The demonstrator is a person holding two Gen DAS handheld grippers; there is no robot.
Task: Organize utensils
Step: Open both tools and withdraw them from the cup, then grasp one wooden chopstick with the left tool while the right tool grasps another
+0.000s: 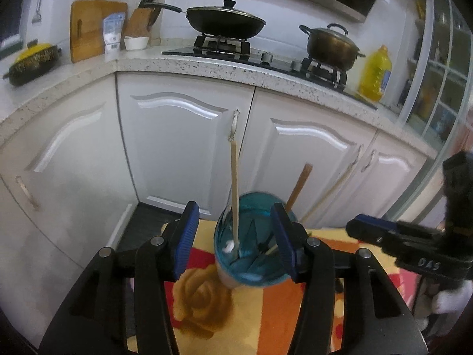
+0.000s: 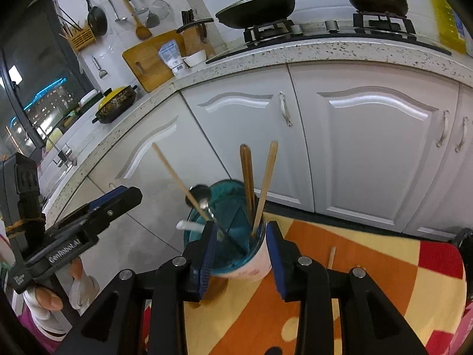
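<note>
With the teal-lined, pale-walled cup (image 2: 227,245) of wooden chopsticks (image 2: 267,183) and a metal spoon (image 2: 201,196) sitting just ahead between both sets of parted, empty jaws, the left gripper (image 1: 233,236) and right gripper (image 2: 239,254) are needing slow, level clearance, lest a pad tip it.

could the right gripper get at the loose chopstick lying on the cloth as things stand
Probably yes. The loose chopstick lies bare on the patterned cloth, just right of the blue cup, with nothing on top of it. The right gripper has its fingers apart and empty, and would only need to shift right past the cup.
</note>
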